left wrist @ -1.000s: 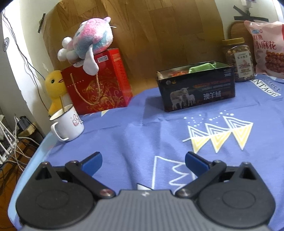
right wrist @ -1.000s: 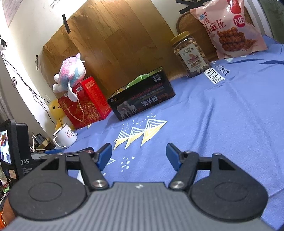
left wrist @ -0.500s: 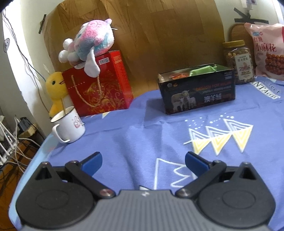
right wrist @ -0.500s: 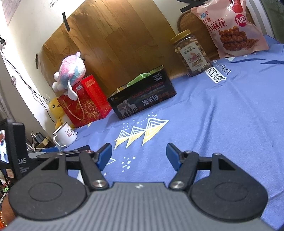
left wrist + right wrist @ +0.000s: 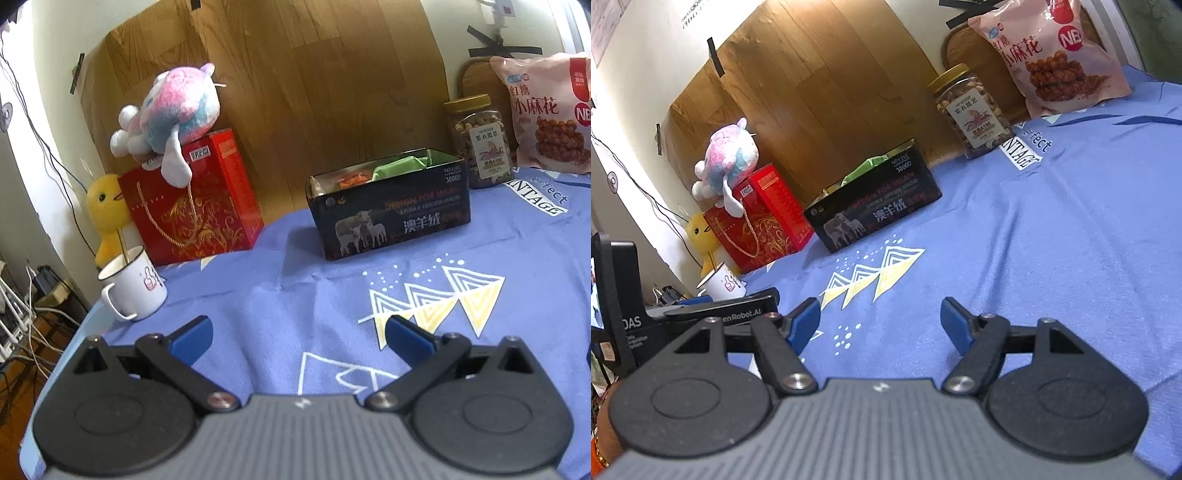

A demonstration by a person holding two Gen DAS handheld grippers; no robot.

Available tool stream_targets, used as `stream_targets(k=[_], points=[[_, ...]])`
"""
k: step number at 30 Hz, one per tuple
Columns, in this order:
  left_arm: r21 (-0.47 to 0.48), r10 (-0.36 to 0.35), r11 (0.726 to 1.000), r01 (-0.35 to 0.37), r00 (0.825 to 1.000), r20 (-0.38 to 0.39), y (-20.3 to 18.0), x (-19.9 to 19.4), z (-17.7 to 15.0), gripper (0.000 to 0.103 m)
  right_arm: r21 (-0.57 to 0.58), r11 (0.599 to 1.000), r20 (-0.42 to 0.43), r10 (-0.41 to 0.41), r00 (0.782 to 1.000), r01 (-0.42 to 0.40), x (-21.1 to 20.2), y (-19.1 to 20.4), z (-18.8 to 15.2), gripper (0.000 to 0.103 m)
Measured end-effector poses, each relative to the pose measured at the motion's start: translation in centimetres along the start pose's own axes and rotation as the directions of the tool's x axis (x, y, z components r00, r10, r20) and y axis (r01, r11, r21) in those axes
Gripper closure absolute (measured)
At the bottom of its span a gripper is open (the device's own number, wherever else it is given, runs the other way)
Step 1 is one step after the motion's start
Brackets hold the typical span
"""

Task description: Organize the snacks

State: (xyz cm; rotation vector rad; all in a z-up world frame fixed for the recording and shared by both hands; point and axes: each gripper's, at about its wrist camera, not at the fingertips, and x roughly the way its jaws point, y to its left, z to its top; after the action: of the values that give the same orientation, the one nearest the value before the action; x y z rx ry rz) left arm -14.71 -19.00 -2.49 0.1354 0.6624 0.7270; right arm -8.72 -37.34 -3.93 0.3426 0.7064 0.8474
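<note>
Table [image 5: 332, 295], blue cloth bare ahead of the black tin [image 5: 389, 210]: ample room. Risk: the snack bag [image 5: 1056, 55], leaning right of the tin, may slump when gripped; the nut jar [image 5: 971, 110] between them may topple. Table edge lies left of the tin, by the mug [image 5: 133, 291]. Left claw [image 5: 297, 336] and right claw [image 5: 881, 323] both spread, empty.

Pastel plush toy [image 5: 173, 107] atop red gift box [image 5: 192, 206]; yellow duck [image 5: 105, 206] behind white mug [image 5: 135, 286]; all on blue patterned cloth [image 5: 295, 295], against wooden board [image 5: 295, 92]
</note>
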Motion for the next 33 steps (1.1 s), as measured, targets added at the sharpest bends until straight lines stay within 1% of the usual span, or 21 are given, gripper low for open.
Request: stream_targets(k=[6, 12, 16, 24, 27, 33], points=[[-0.008, -0.037, 0.999, 0.037, 0.999, -0.021, 0.1, 0.0, -0.3, 0.0, -0.004, 1.0, -0.01, 0.008, 1.0, -0.008, 0.1, 0.2, -0.2, 0.029], [-0.021, -0.048, 0.999, 0.047, 0.998, -0.033, -0.1, 0.1, -0.2, 0.0, -0.009, 1.0, -0.016, 0.002, 1.0, -0.002, -0.2, 0.4, -0.5, 0.029], [-0.02, -0.068, 0.998, 0.067, 0.997, -0.039, -0.7, 0.1, -0.1, 0.0, -0.009, 1.0, -0.009, -0.009, 1.0, 0.009, -0.9, 0.3, -0.6, 0.029], [0.006, -0.104, 0.995, 0.104, 0.995, -0.012, -1.8, -1.3, 0.3, 0.0, -0.003, 1.0, 0.026, -0.025, 0.999, 0.025, -2.1, 0.2, -0.5, 0.029], [0.002, -0.099, 0.995, 0.099, 0.995, 0.009, -1.6, -1.5, 0.6, 0.0, -0.015, 1.0, 0.041, -0.024, 0.999, 0.025, -2.4, 0.3, -0.3, 0.029], [-0.01, -0.119, 0.993, 0.119, 0.992, -0.036, -1.4, -0.5, 0.5, 0.0, 0.012, 1.0, 0.017, -0.022, 1.0, 0.021, -1.5, -0.4, -0.6, 0.029]])
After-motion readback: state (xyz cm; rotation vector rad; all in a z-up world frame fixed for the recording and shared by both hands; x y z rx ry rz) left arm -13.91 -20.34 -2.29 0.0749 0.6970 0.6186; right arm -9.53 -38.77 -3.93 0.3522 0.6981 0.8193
